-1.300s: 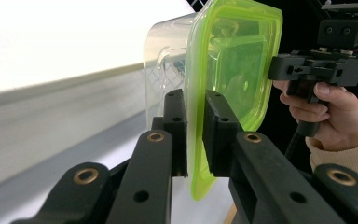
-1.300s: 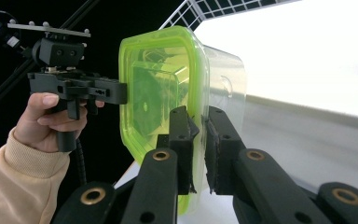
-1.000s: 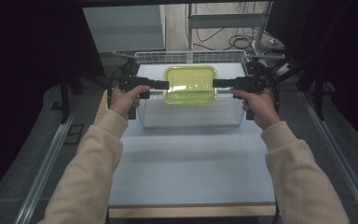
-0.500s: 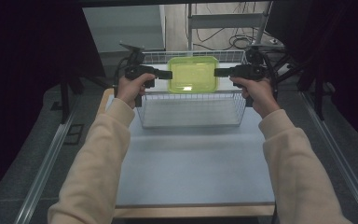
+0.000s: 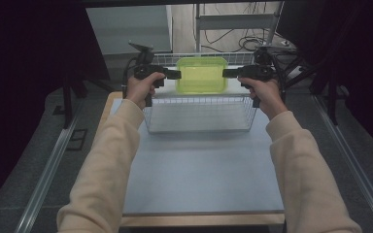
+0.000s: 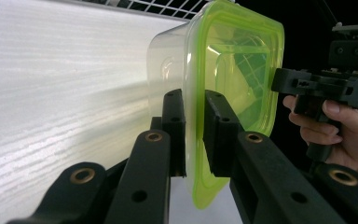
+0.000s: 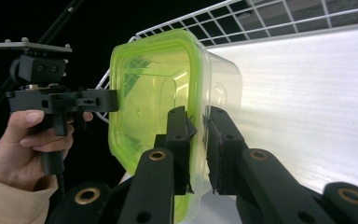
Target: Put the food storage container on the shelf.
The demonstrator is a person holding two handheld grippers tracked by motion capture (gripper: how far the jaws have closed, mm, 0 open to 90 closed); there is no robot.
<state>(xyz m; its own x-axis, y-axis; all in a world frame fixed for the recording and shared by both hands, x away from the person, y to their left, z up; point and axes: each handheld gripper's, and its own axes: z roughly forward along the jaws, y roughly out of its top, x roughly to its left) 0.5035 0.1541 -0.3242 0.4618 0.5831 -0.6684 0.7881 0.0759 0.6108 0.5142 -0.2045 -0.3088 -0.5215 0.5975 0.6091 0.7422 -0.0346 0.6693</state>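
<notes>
Green-lidded container (image 5: pixel 201 75) hangs between 2 tongs: left gripper (image 5: pixel 175 74) and right gripper (image 5: pixel 229 73) each clamp opposite lid rims, above wire basket (image 5: pixel 199 114).

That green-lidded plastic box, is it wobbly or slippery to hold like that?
Probably light: the clear box looks empty. Likely stiff, since its lime lid rim stays straight between the left gripper and right gripper. Smooth plastic may slip.
</notes>
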